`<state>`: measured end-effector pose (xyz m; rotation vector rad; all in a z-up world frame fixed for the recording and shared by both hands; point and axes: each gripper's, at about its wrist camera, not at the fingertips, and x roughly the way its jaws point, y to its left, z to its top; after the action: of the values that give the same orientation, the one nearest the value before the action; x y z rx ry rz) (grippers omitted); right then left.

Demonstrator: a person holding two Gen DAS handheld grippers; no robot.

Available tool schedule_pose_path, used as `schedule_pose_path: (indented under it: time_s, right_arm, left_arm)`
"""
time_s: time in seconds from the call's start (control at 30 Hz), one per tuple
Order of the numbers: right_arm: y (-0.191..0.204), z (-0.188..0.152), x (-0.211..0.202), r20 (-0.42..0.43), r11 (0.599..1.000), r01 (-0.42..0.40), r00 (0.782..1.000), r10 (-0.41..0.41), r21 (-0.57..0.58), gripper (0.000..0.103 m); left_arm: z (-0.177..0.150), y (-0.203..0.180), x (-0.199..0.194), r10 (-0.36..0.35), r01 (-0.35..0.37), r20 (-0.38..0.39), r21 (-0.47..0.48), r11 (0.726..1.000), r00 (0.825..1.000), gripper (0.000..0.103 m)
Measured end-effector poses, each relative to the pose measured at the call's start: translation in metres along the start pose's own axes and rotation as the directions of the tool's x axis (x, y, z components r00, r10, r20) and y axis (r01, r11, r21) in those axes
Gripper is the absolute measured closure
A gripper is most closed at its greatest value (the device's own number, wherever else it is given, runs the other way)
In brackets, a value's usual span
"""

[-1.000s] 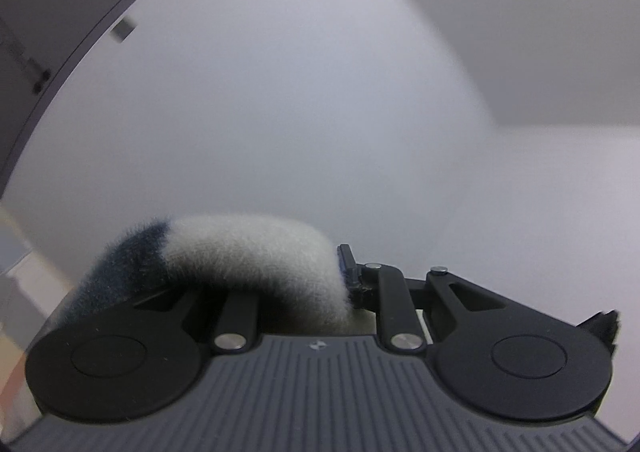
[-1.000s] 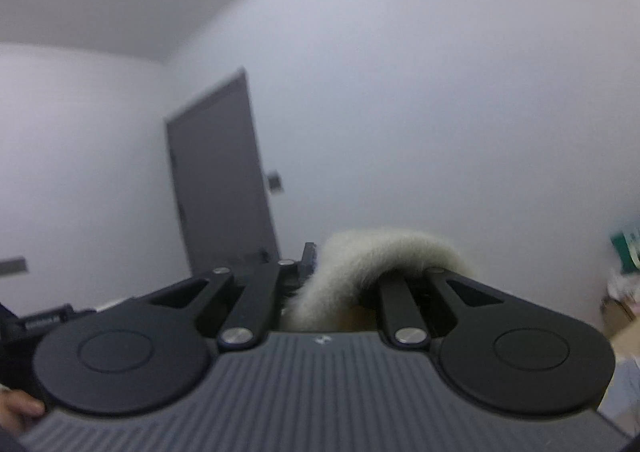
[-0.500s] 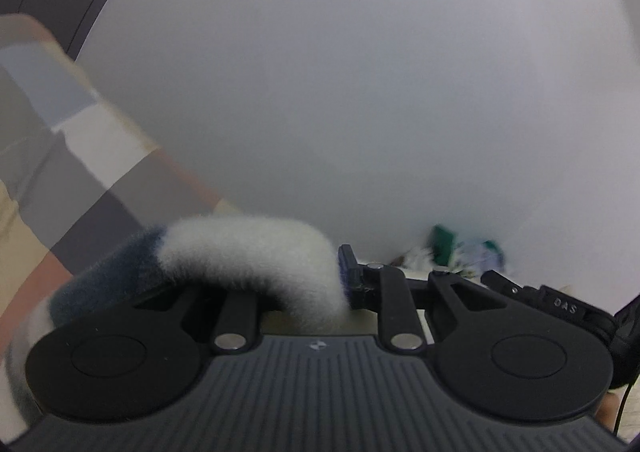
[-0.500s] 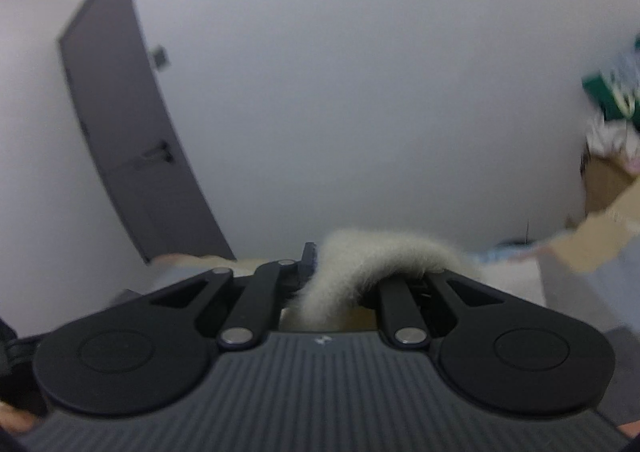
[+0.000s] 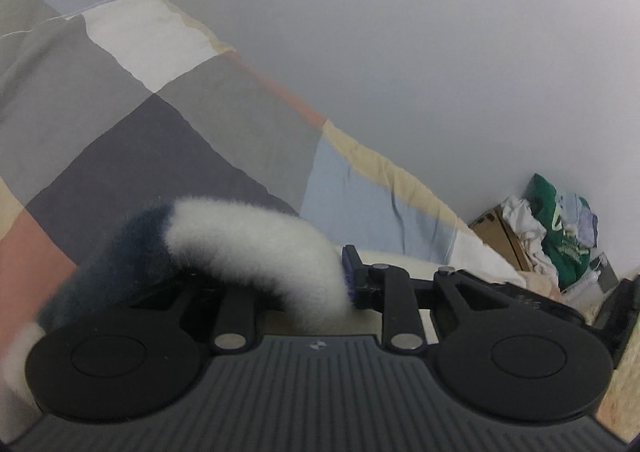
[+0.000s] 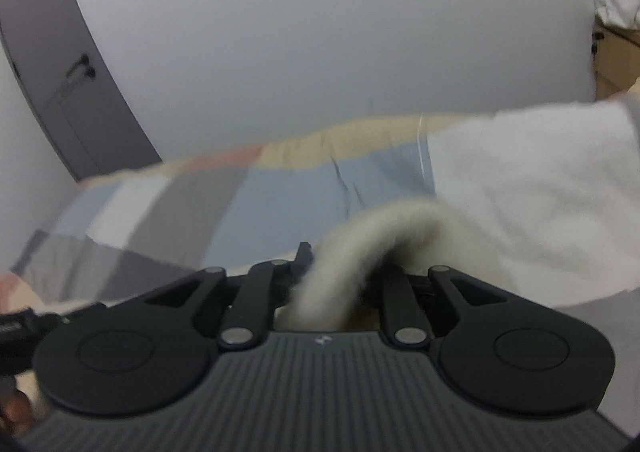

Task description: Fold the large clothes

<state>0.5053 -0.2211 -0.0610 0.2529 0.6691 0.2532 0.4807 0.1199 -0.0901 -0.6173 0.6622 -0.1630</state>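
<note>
1. The fuzzy garment (image 5: 256,248) is thick, fleecy cloth, cream-white with a dark navy band toward its left end.
2. In the left wrist view its pinched edge arches left to right across the left gripper (image 5: 320,292), whose fingers are closed tight on it.
3. The right gripper (image 6: 340,284) likewise clamps a cream fold (image 6: 360,248), curving up and rightward.
4. Both held ends hang above the patchwork bedspread (image 5: 132,123), near its wall-side edge.

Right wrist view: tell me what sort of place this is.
Probably a bedroom: a patchwork bedcover spreads below bare walls, a grey door stands at left, and clothes are piled on a cardboard box.
</note>
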Motion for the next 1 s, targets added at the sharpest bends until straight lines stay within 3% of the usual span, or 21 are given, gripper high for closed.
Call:
schedule_pose_path:
  time_s: [0.07,0.13,0.2,0.23,0.37,0.63,0.83,1.0]
  right_arm:
    - [0.000,-0.007,-0.001,-0.019,1.000,-0.005,1.000,0.005,-0.008,0.079]
    - [0.001,-0.008,-0.015,-0.023,1.000,-0.024,0.999,0.023,-0.015,0.062]
    - [0.009,-0.017,-0.035,-0.011,0.998,-0.052,0.999,0.052,-0.024,0.025]
    - [0.014,-0.023,-0.042,0.005,0.998,-0.063,0.998,0.063,-0.017,0.020]
    - [0.025,-0.029,-0.091,0.029,0.994,-0.113,0.993,0.112,0.013,0.021]
    - [0.039,-0.067,-0.199,0.062,0.989,-0.111,0.991,0.117,-0.100,0.021]
    - [0.037,-0.103,-0.266,0.065,0.982,-0.104,0.991,0.115,-0.156,0.021]
    - [0.028,-0.124,-0.303,0.063,0.983,-0.097,0.992,0.108,-0.154,0.021]
  left_arm:
    - [-0.004,-0.004,-0.010,0.007,-0.007,-0.007,0.039,0.999,1.000,0.065]
    - [-0.011,-0.016,-0.029,0.007,-0.006,-0.006,0.080,0.997,1.000,0.033]
    - [-0.012,-0.031,-0.042,-0.007,0.007,-0.001,0.112,0.994,1.000,0.013]
    - [-0.016,-0.038,-0.055,-0.009,0.009,0.000,0.123,0.992,1.000,0.010]
    - [-0.034,-0.065,-0.117,0.020,-0.021,0.012,0.151,0.988,1.000,0.010]
    - [-0.073,-0.100,-0.231,0.112,-0.124,0.065,0.241,0.962,0.992,0.006]
    - [-0.113,-0.121,-0.296,0.132,-0.156,0.098,0.307,0.939,0.986,0.006]
    - [-0.147,-0.128,-0.326,0.138,-0.163,0.095,0.341,0.926,0.986,0.005]
